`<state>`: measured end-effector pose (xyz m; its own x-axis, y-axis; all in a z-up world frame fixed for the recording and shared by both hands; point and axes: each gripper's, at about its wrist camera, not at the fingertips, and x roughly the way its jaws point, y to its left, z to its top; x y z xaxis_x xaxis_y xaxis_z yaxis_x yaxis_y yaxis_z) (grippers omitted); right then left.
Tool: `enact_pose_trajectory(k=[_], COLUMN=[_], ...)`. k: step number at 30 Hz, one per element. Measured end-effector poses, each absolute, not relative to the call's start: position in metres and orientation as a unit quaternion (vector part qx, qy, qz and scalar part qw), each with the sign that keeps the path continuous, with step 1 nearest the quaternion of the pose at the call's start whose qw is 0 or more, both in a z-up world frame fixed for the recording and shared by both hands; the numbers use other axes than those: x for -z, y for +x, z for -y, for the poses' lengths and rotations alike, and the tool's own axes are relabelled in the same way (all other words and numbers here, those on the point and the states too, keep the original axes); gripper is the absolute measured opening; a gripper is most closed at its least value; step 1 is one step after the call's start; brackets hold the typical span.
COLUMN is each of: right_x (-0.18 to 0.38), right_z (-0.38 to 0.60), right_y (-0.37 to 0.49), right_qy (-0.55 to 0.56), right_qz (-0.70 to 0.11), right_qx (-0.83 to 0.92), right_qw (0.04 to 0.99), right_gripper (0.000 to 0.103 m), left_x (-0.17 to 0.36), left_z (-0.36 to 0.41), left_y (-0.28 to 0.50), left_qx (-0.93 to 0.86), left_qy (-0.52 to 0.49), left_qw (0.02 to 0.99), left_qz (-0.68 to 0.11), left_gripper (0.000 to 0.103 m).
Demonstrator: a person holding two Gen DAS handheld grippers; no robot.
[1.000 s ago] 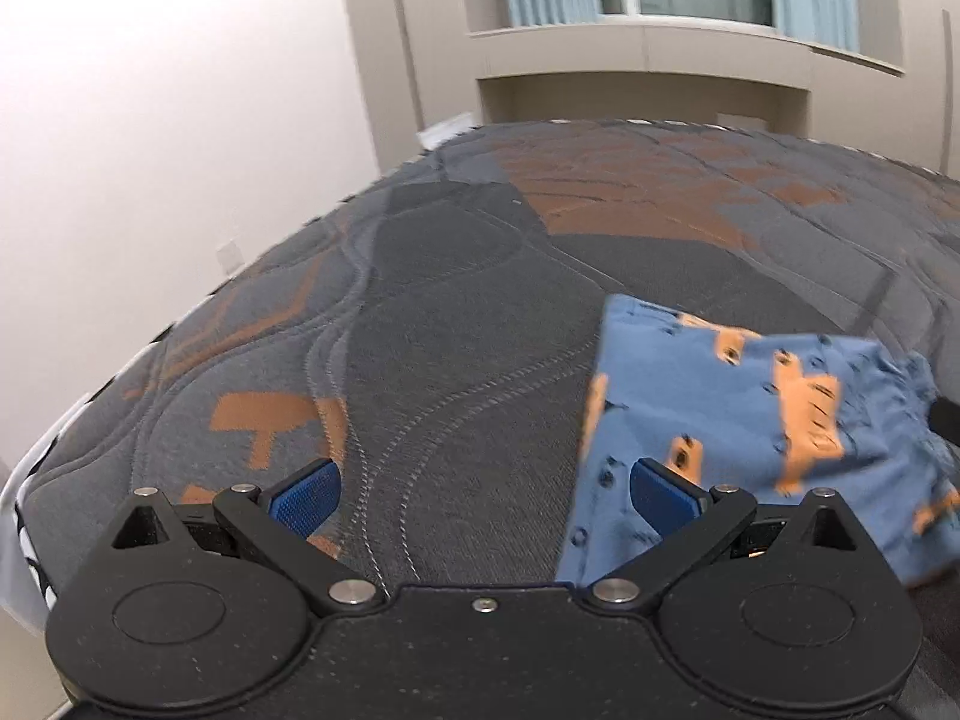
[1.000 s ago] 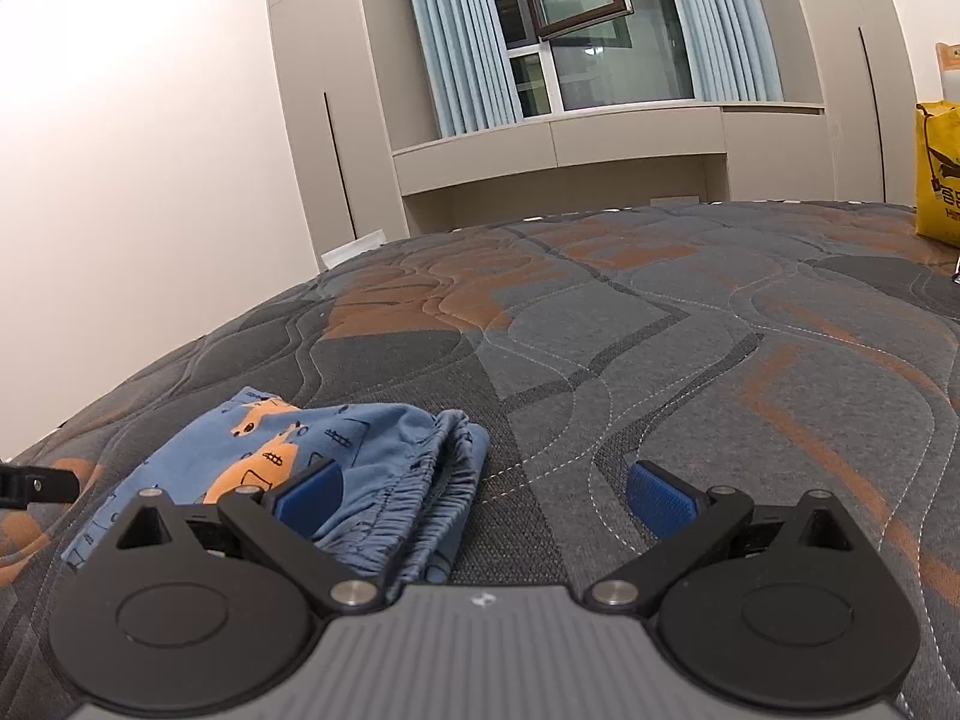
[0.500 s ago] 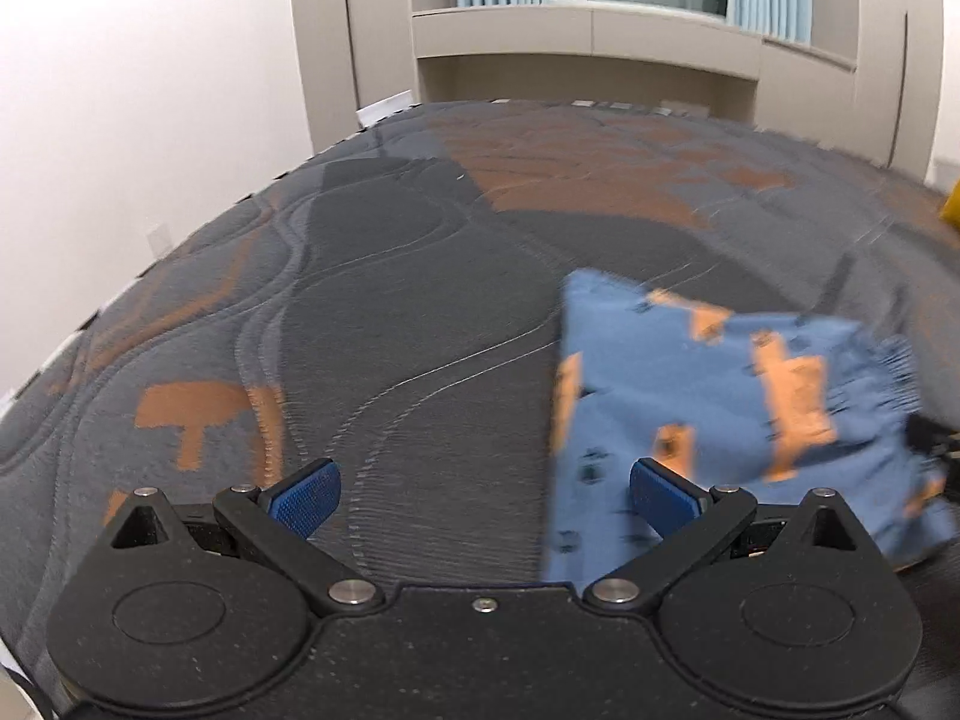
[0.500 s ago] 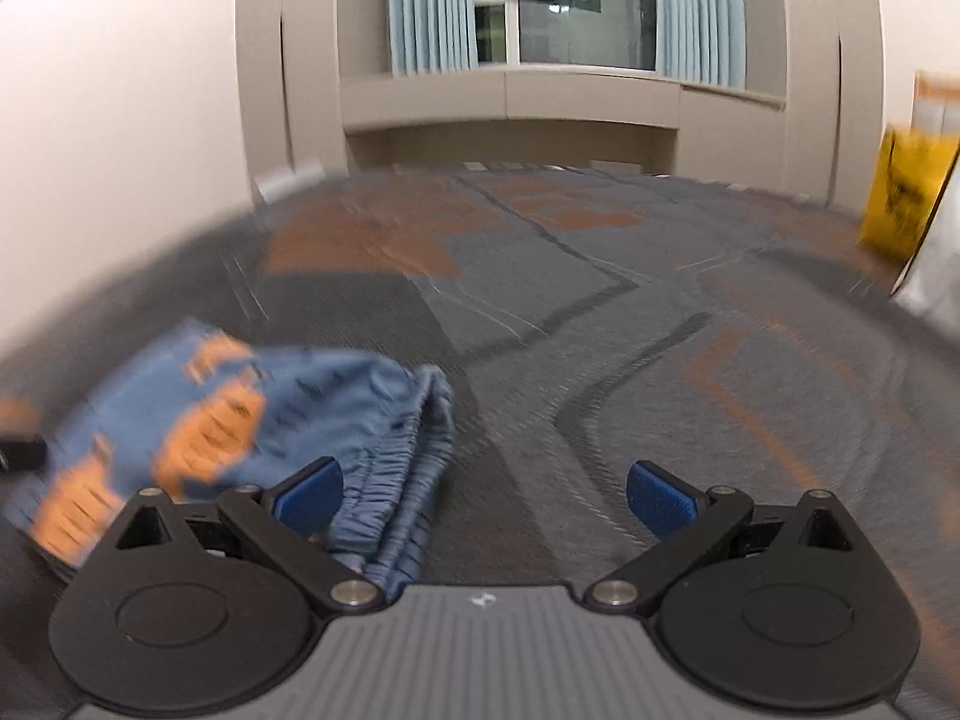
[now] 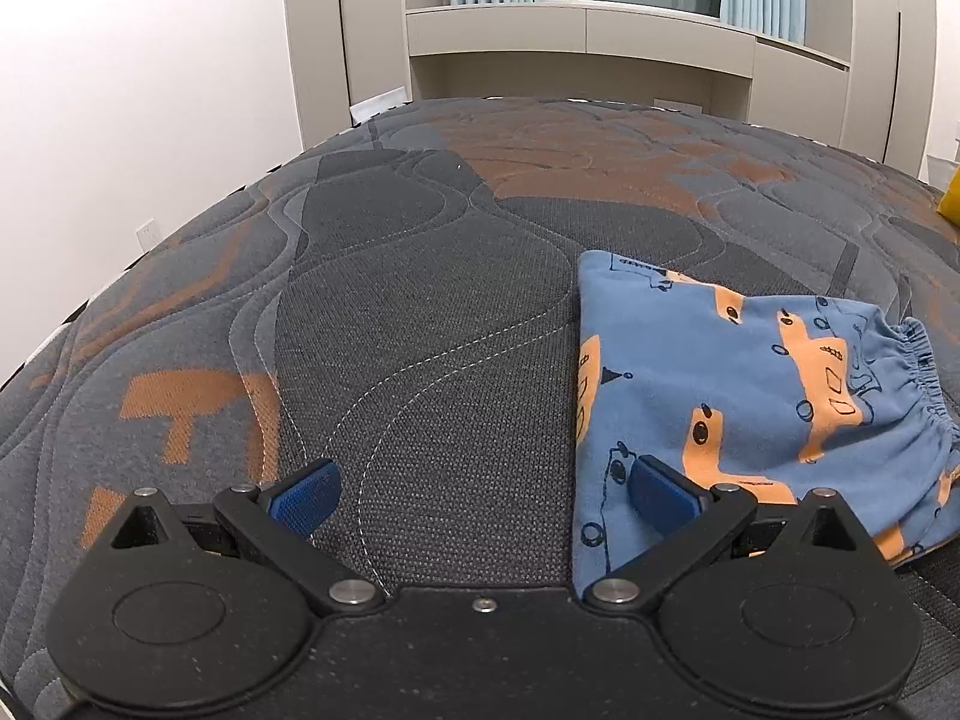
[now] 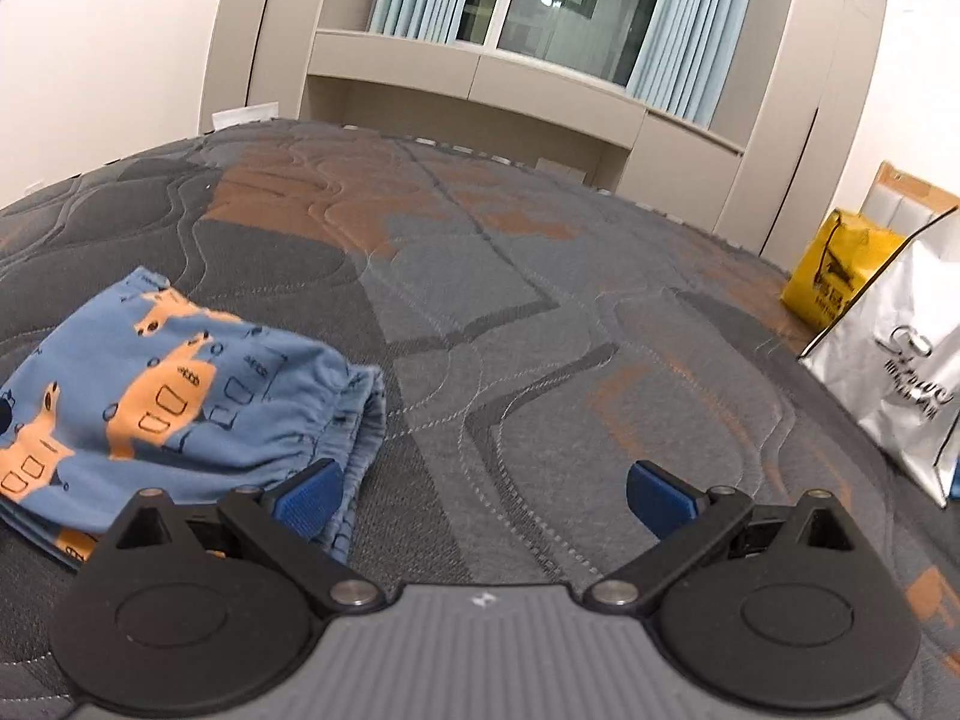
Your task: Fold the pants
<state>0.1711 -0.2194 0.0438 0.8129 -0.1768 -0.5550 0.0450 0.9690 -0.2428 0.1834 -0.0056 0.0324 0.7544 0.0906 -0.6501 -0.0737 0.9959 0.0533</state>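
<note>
Blue pants with an orange vehicle print lie folded into a compact bundle on the quilted grey and orange mattress. Their elastic waistband faces right in the left wrist view. My left gripper is open, above the mattress just left of the bundle, its right finger over the bundle's near left corner. In the right wrist view the pants lie at the lower left. My right gripper is open and holds nothing, with its left finger over the waistband end and bare mattress between its fingers.
A silver bag and a yellow bag stand at the mattress's right edge. Beige cabinets and a curtained window lie beyond the far edge. A white wall runs along the left side.
Both grippers have swung and risen a little, so the views shift: the bags have come into the right wrist view. The folded pants lie in the same place. Both grippers stay open.
</note>
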Motion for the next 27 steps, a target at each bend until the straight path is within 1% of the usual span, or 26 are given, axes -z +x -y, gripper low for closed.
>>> enact_pose_trajectory(k=[4, 14, 27], right_x=[-0.052, -0.06, -0.053], right_z=[0.223, 0.246, 0.219], right_y=[0.168, 0.16, 0.172], right_qy=[-0.113, -0.082, -0.068], right_qz=[-0.293, -0.289, -0.298], right_qx=[0.085, 0.108, 0.052], right_qw=[0.945, 0.948, 0.951], right_gripper=[0.103, 0.103, 0.103], left_x=[-0.032, -0.033, -0.05], left_z=[0.005, 0.005, 0.015], left_y=[0.183, 0.183, 0.192], left_qx=[-0.044, -0.045, -0.044], left_qy=[0.008, 0.01, 0.041], left_qw=[0.936, 0.936, 0.945], left_qz=[-0.348, -0.348, -0.32], left_gripper=[0.103, 0.103, 0.103])
